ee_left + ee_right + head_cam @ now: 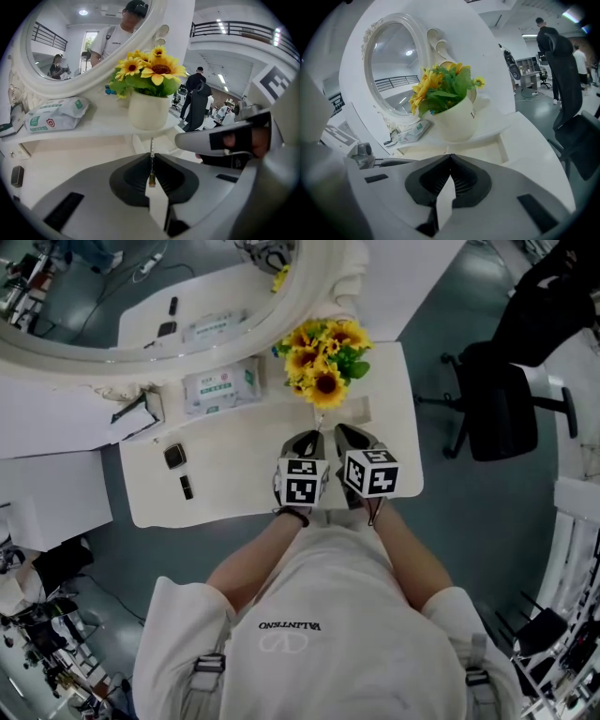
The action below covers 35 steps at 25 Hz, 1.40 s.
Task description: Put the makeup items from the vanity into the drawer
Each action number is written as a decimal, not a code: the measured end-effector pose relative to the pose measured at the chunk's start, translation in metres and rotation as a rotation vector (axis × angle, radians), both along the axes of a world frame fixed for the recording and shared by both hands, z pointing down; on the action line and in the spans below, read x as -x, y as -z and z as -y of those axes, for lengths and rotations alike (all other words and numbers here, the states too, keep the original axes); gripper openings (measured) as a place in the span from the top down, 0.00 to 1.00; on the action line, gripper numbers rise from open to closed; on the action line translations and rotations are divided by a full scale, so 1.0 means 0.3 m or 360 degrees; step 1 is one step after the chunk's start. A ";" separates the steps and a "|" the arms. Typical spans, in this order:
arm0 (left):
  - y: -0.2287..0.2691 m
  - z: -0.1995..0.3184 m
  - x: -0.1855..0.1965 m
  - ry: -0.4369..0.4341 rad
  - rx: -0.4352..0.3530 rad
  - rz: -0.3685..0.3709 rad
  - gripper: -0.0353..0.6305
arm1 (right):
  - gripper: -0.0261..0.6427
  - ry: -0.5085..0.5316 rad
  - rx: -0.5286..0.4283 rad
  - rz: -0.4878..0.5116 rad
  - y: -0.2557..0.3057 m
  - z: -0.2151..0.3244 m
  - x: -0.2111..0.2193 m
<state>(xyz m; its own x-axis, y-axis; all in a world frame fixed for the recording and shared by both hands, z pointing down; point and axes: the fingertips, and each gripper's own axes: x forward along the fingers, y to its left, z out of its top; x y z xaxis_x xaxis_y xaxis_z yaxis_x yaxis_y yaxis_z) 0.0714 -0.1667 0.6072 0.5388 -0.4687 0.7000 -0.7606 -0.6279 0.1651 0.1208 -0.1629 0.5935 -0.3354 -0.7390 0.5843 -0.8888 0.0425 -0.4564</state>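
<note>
My left gripper [151, 158] is shut on a thin metallic stick [151, 149] with a brownish end, which pokes straight out between the jaws. In the head view both grippers hover side by side over the middle of the white vanity top [234, 493], the left gripper [307, 439] beside the right gripper [351, 433]. The right gripper [450, 157] has its jaws together with nothing seen between them. A small dark square compact [174, 457] and a short dark tube [187, 487] lie on the vanity's left part, well away from both grippers.
A white pot of sunflowers [323, 367] stands on a low raised shelf right in front of the grippers. A pack of wipes [220, 388] lies to its left below the oval mirror's rim [141, 354]. A black office chair [497, 409] stands to the right of the vanity.
</note>
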 end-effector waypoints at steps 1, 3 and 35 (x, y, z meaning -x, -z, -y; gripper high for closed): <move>-0.001 0.002 -0.010 -0.0005 0.0001 -0.0001 0.90 | 0.94 -0.0007 0.0000 -0.0001 0.000 0.001 -0.011; 0.001 0.007 -0.032 -0.0013 0.0002 -0.0007 0.90 | 0.94 -0.0021 0.0000 -0.0004 0.001 0.002 -0.033; -0.022 0.019 -0.204 -0.0077 0.0044 0.0050 0.90 | 0.94 -0.0088 0.0052 0.0015 -0.041 -0.003 -0.199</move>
<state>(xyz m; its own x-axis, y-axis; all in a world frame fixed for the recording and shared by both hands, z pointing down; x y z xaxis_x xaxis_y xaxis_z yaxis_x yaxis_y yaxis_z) 0.1326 -0.1726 0.6138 0.5380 -0.4228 0.7293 -0.7344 -0.6597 0.1593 0.1806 -0.1620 0.6059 -0.3001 -0.7373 0.6052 -0.8849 -0.0217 -0.4652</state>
